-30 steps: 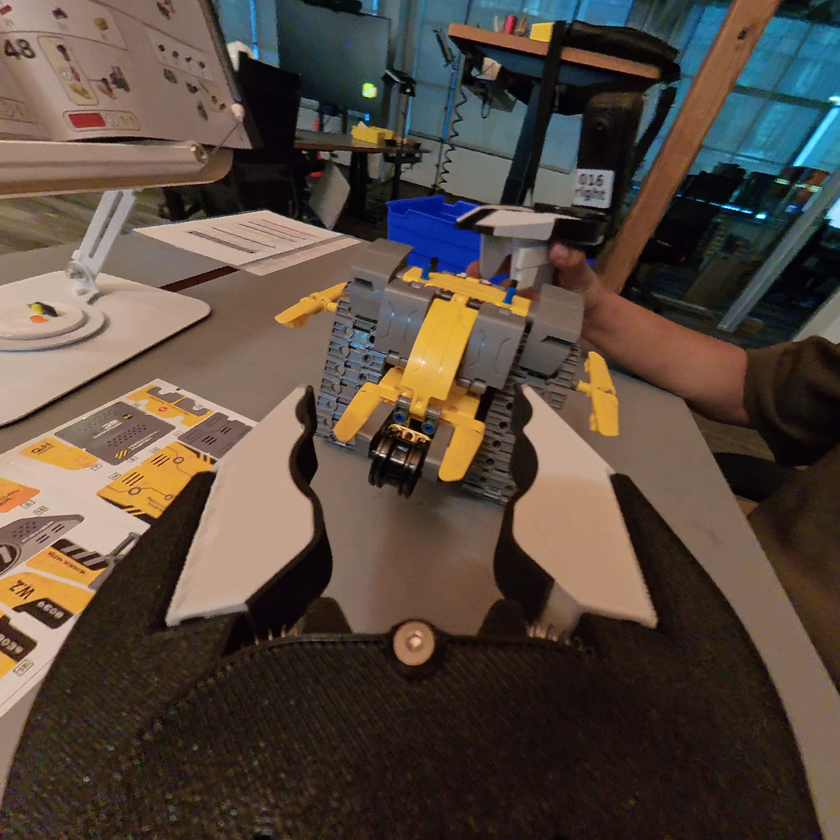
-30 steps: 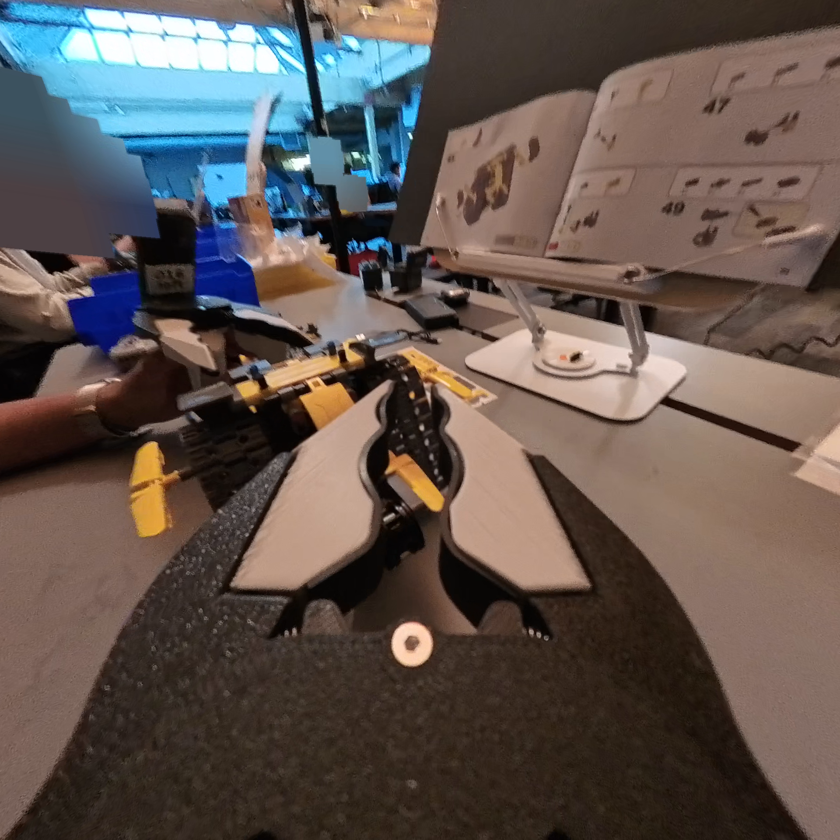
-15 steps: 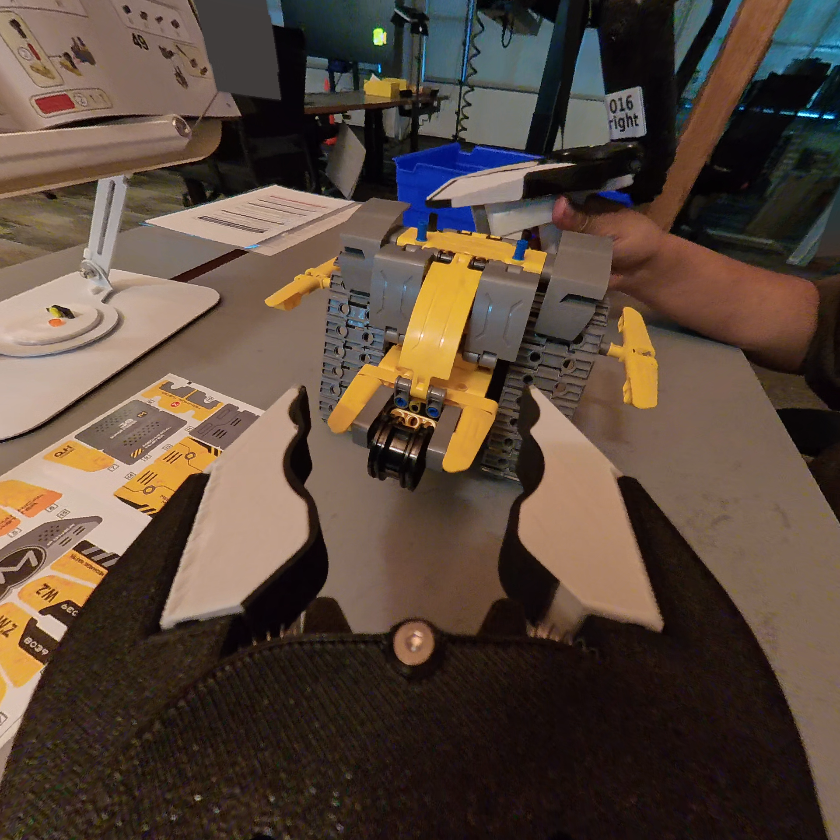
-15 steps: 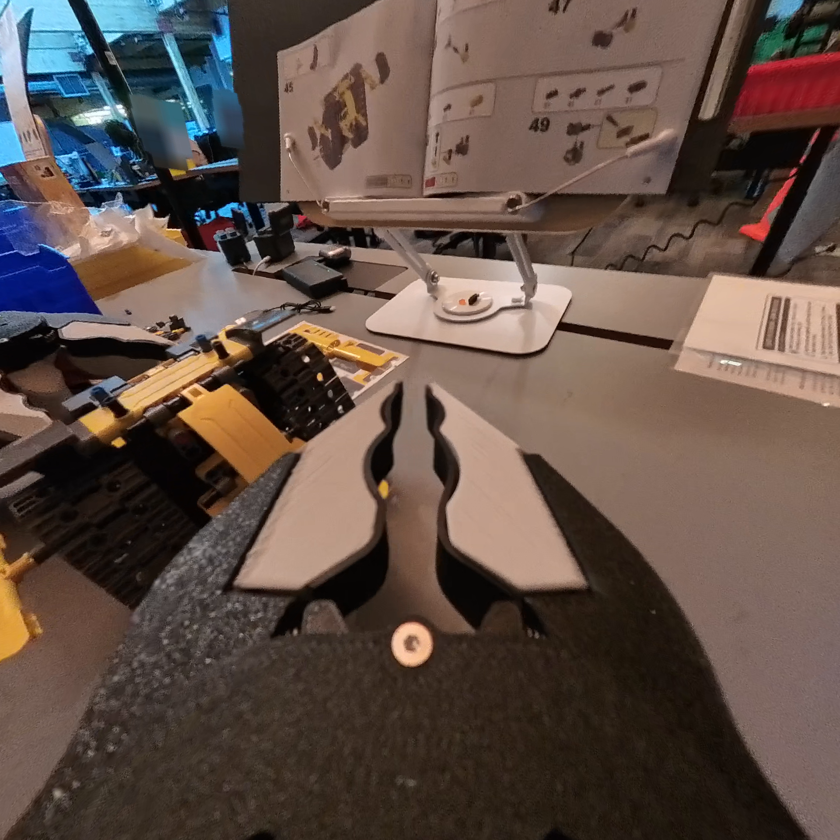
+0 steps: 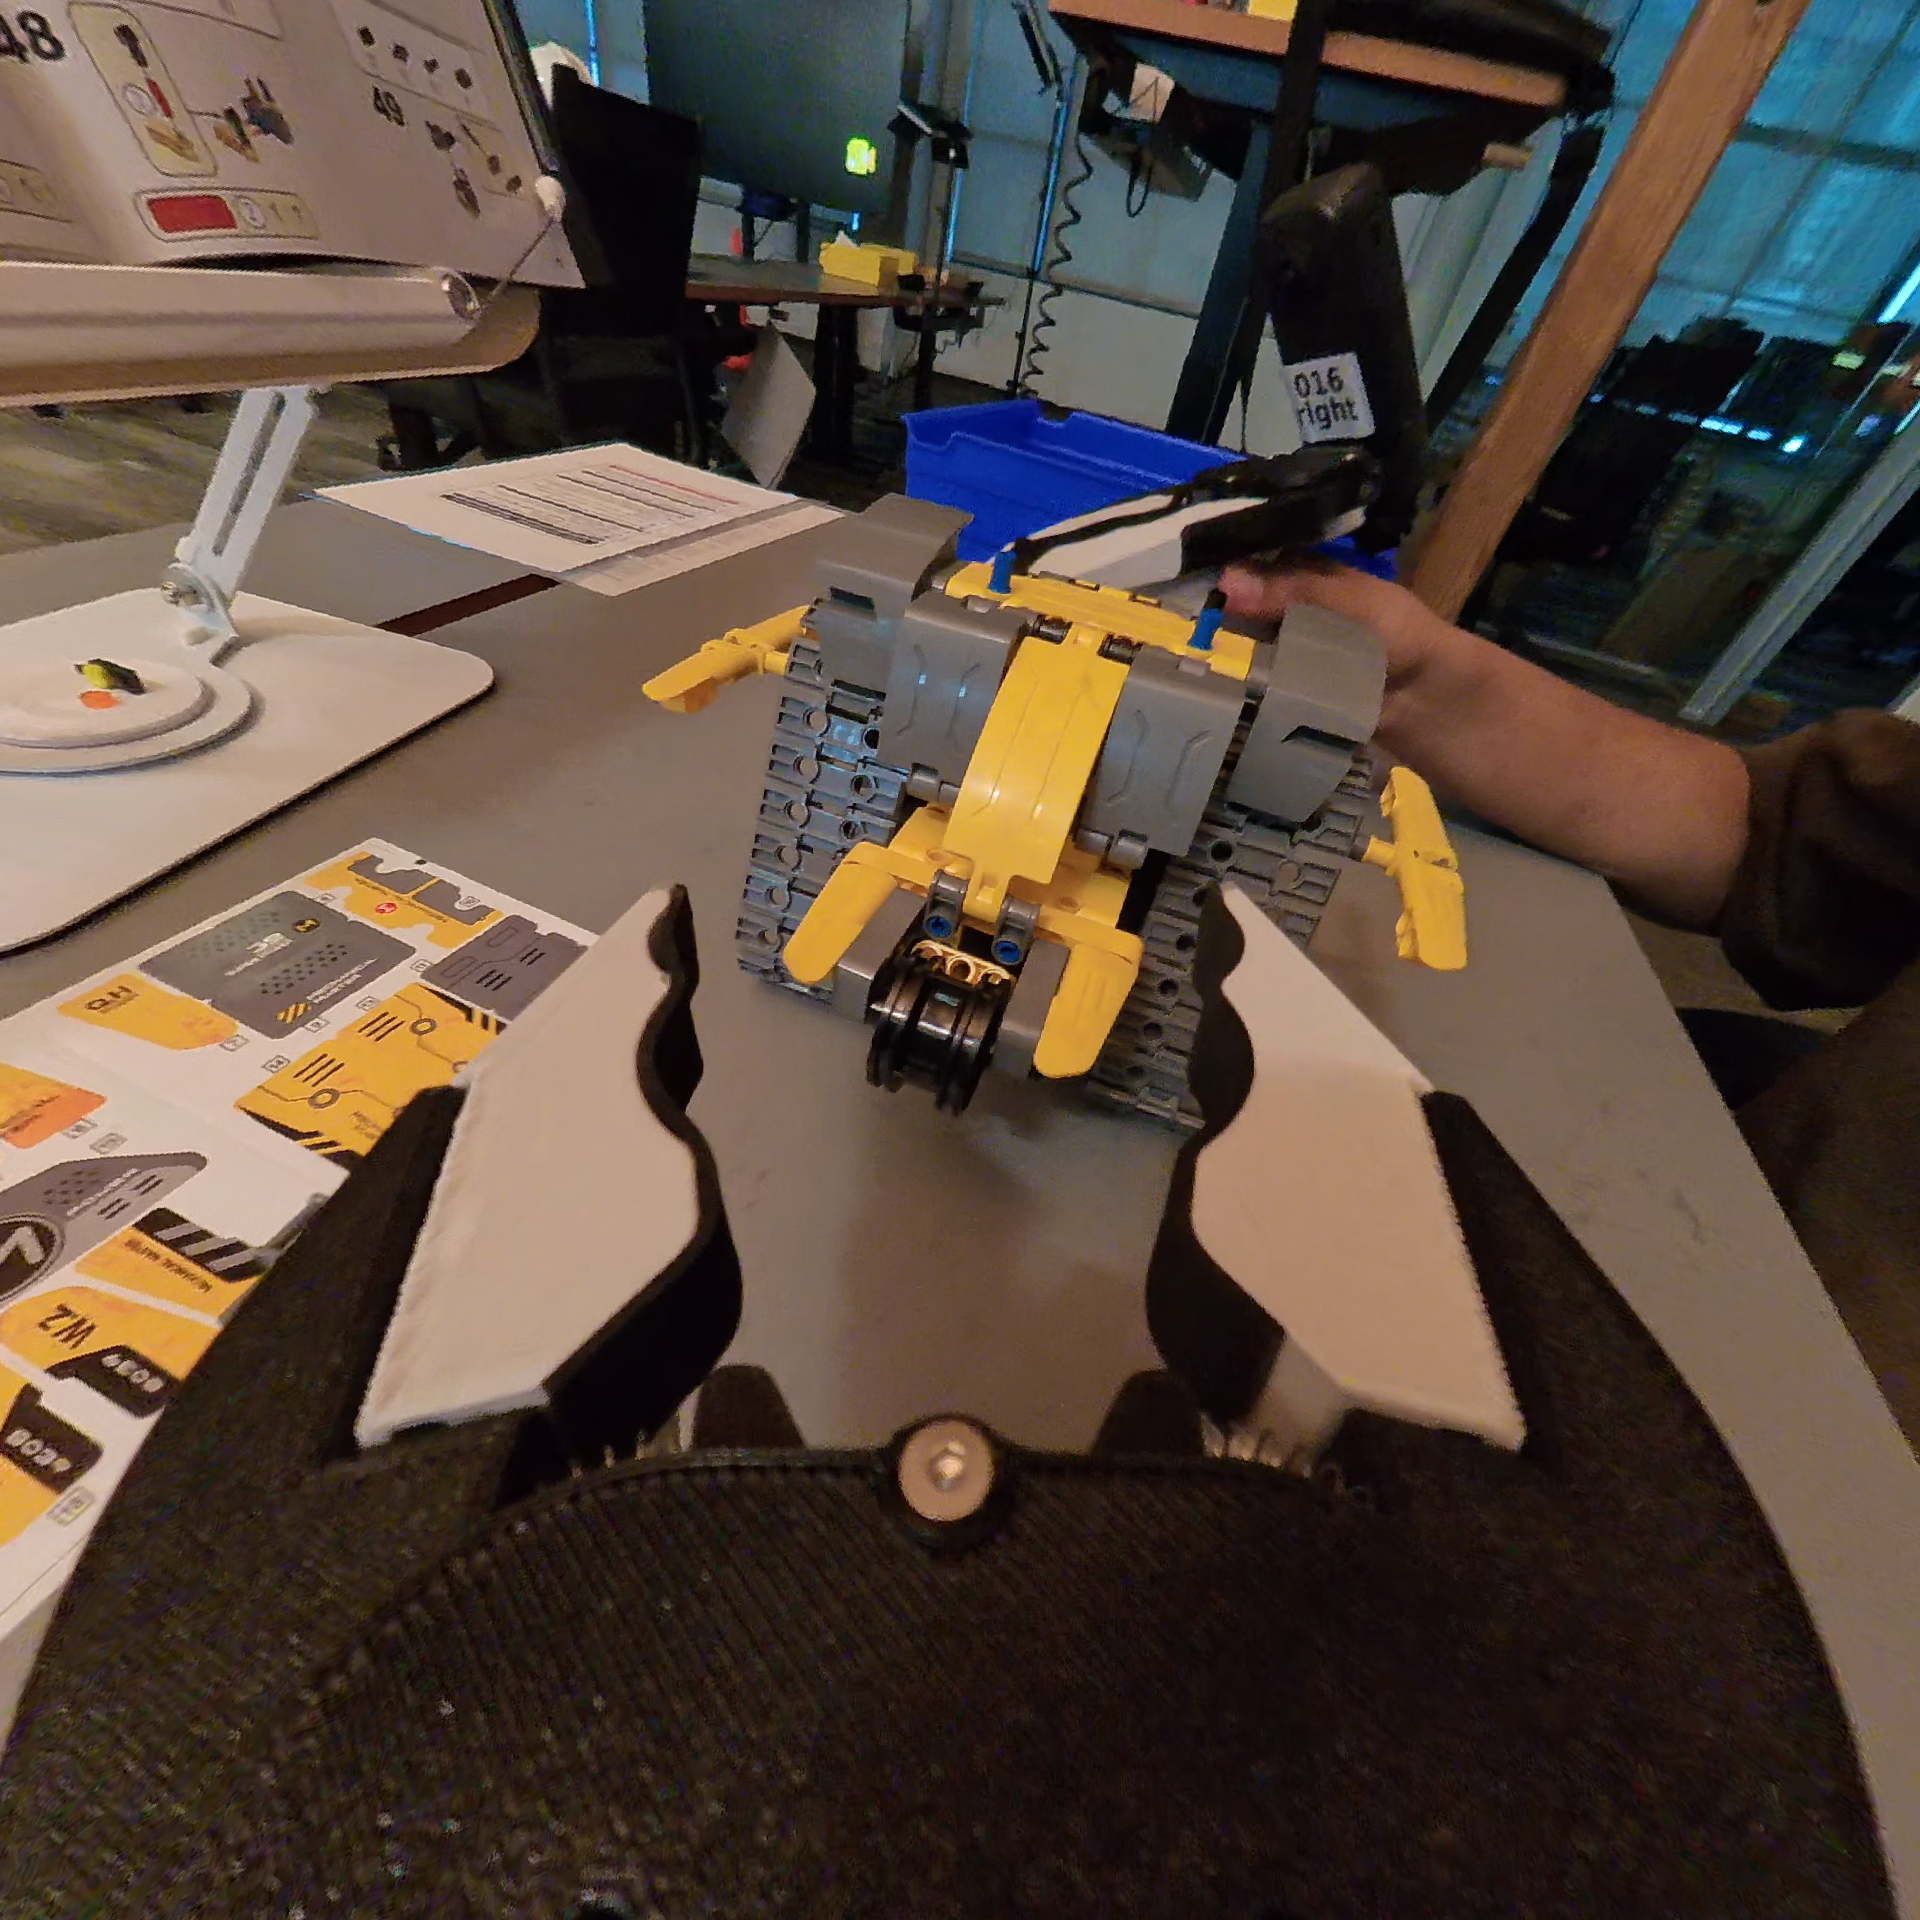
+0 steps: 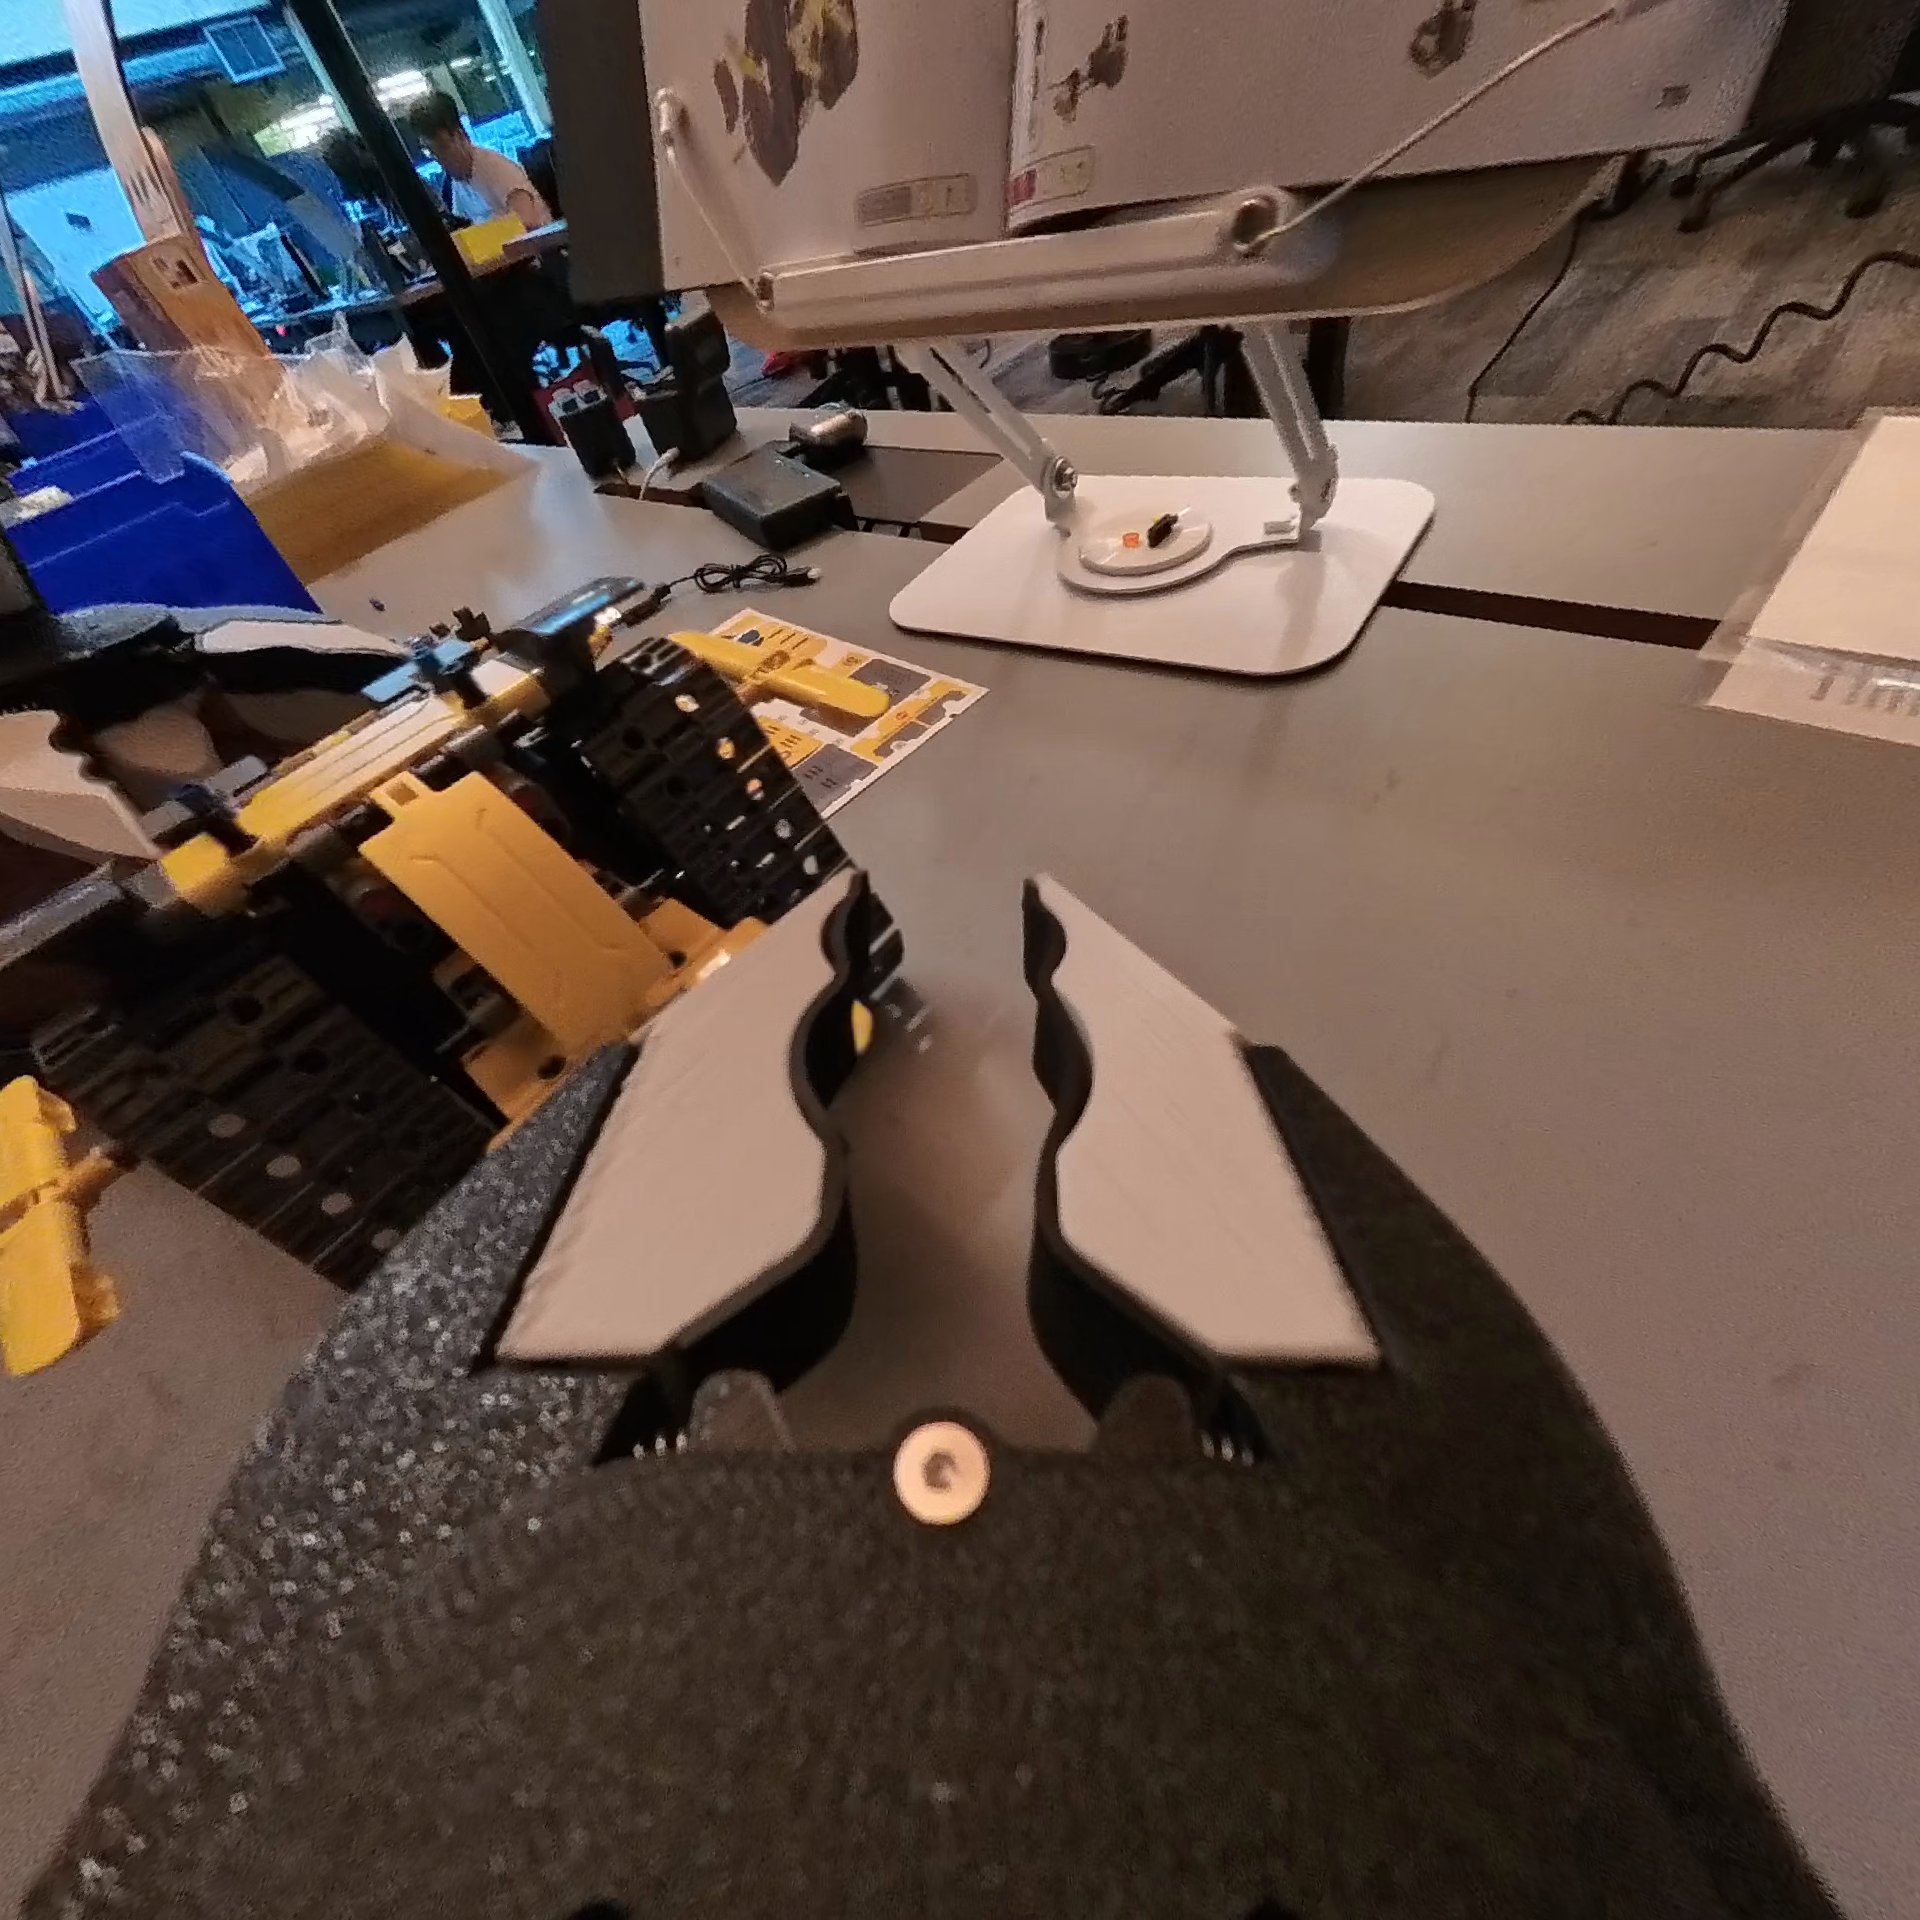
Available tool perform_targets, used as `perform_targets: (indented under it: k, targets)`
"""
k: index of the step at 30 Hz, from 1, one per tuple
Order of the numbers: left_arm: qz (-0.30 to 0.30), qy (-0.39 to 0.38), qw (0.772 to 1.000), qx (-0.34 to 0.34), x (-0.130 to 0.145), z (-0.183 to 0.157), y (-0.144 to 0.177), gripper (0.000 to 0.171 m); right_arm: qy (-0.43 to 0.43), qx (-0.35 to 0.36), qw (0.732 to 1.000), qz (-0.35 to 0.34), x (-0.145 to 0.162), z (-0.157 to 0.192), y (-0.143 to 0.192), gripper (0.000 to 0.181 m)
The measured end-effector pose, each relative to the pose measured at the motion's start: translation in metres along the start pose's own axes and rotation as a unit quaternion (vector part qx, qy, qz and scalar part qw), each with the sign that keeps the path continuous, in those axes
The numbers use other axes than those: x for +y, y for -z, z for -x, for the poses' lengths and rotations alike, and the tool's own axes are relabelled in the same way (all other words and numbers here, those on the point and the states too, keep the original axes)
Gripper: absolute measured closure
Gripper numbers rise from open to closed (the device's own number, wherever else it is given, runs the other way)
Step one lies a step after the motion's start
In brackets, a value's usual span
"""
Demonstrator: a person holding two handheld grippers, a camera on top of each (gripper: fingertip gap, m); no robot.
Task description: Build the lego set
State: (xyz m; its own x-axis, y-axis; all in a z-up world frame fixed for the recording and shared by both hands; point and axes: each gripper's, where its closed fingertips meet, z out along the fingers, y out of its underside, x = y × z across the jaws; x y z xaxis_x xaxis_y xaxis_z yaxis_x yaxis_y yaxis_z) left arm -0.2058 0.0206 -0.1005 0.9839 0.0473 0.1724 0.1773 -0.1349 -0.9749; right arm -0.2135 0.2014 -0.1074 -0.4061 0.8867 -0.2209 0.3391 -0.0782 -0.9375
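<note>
A yellow and grey brick-built tracked vehicle (image 5: 1039, 748) stands on the grey table (image 5: 582, 748). My left gripper (image 5: 940, 914) is open and empty, just in front of the model's black front wheel, not touching it. My right gripper (image 6: 945, 894) is open by a moderate gap and empty, its left finger close beside the model's black track (image 6: 707, 790). In the left wrist view the right gripper (image 5: 1195, 520), held by a hand (image 5: 1455, 686), hovers over the model's rear top. The left gripper (image 6: 156, 717) shows at the far left of the right wrist view.
A white book stand (image 5: 260, 707) with an open instruction booklet stands at the left; it also shows in the right wrist view (image 6: 1195, 582). A sticker sheet (image 5: 208, 1091) lies at the near left. A blue bin (image 5: 1039, 457), a printed sheet (image 5: 582, 499) and a black box with a cable (image 6: 769, 494) lie farther back. My hands' fingertips stand some 20 cm from each other.
My right gripper came off the model's track, swung to the right of it and opened its jaws wider. My left gripper stayed open in front of the model.
</note>
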Motion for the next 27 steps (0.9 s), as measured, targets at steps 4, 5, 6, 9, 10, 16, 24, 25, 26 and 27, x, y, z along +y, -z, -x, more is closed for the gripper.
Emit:
perform_targets:
  k: [4,5,6,9,10,16,24,25,26,27]
  targets:
    - [0.003,-0.004,1.0,-0.002,0.001,-0.001,-0.001,0.078,0.043,-0.003,0.999,0.006,0.002,0.008,-0.003,0.156]
    - [0.004,-0.005,1.0,-0.002,0.001,0.0,-0.001,0.078,0.053,-0.002,0.999,0.008,0.003,0.009,-0.003,0.158]
    - [0.003,-0.004,1.0,-0.002,0.001,0.0,-0.001,0.078,0.058,-0.003,0.998,0.01,0.004,0.009,-0.004,0.161]
    - [0.0,-0.001,1.0,-0.002,0.0,0.0,-0.001,0.078,0.047,-0.01,0.999,0.014,0.007,0.01,-0.006,0.162]
    - [0.0,0.001,1.0,0.0,0.0,0.0,-0.001,0.078,0.041,-0.015,0.999,0.014,0.007,0.011,-0.006,0.161]
    - [0.0,0.008,1.0,0.001,0.0,0.0,-0.001,0.077,0.064,0.02,0.998,-0.001,0.003,0.0,-0.005,0.157]
    - [0.002,0.007,1.0,-0.005,0.001,0.002,-0.002,0.075,0.094,0.023,0.993,-0.062,-0.019,0.011,0.006,0.157]
    - [0.001,0.009,1.0,-0.004,0.0,0.002,-0.002,0.075,0.098,0.027,0.992,-0.075,-0.023,0.01,0.009,0.158]
    - [-0.001,0.012,1.0,-0.005,0.0,0.003,-0.001,0.075,0.102,0.027,0.99,-0.098,-0.029,0.012,0.013,0.159]
    - [-0.004,0.014,1.0,-0.007,-0.001,0.004,-0.001,0.074,0.104,0.024,0.987,-0.123,-0.036,0.014,0.017,0.159]
